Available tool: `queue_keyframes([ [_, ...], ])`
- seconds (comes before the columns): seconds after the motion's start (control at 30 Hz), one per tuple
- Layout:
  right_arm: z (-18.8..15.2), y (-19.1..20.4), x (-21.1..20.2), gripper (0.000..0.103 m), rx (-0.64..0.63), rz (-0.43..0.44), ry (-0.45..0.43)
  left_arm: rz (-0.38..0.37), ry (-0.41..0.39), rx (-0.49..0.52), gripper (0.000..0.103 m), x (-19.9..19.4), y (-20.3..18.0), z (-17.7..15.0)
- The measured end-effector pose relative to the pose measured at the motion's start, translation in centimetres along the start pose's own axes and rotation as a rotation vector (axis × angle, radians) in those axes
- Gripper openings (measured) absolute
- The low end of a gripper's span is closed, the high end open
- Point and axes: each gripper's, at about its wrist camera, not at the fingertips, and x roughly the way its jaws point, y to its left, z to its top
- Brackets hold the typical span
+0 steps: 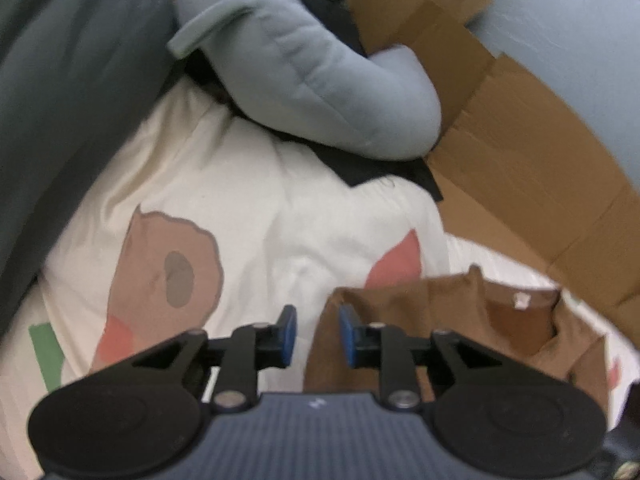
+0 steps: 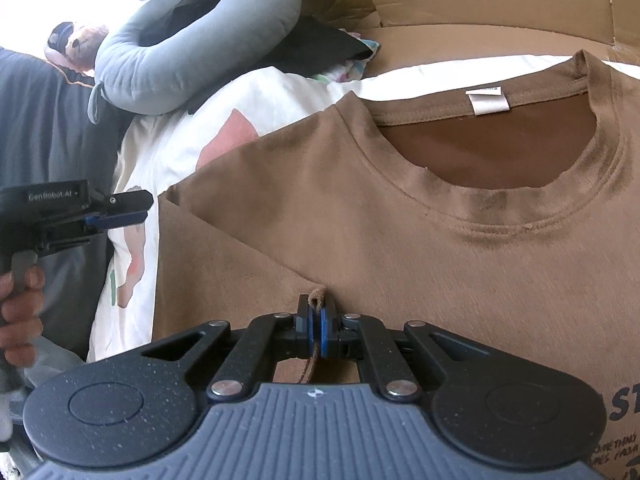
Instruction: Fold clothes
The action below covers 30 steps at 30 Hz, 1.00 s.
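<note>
So the brown t-shirt lies flat on the white printed duvet, neck toward the far cardboard, left sleeve already tucked in. The right hand-held gripper is clenched on a pinch of the fabric near the fold; the left hand-held gripper is released, empty, hovering just off the shirt's left edge. I'd keep that pinch taut, grab the edge with the left, then fold both together so nothing bunches.

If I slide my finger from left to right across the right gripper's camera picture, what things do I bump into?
A hand on the left gripper → white patterned sheet → brown T-shirt, with a fold pinched in the right gripper.
</note>
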Motion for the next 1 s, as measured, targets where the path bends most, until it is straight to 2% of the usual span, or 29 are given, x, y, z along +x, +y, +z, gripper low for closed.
queue_keyframes([
  [0.1,0.0,0.0,0.0,0.002,0.000,0.002,0.001,-0.008,0.016,0.001,0.024,0.8,-0.3,-0.2],
  [0.23,0.1,-0.2,-0.1,0.002,0.002,0.008,0.000,0.021,0.012,0.017,0.018,1.8,-0.6,-0.2],
  [0.33,0.1,-0.4,-0.5,0.001,0.015,0.016,-0.011,0.035,0.012,0.017,0.017,2.5,-0.7,-0.1],
  [0.53,0.0,-1.5,-0.8,0.001,0.048,-0.009,-0.029,0.070,-0.002,-0.036,0.017,3.1,-0.6,0.0],
  [0.6,0.0,-2.0,-0.4,0.008,0.060,-0.020,-0.023,0.088,-0.003,-0.019,0.018,3.0,-1.1,0.0],
  [0.8,0.0,-2.2,-1.4,0.013,0.088,-0.006,-0.037,0.090,0.005,-0.011,0.021,0.2,-1.1,0.1],
  [1.0,0.1,-2.6,-1.2,0.015,0.122,0.017,-0.016,0.054,0.042,0.021,0.021,-2.7,-0.2,-2.4],
])
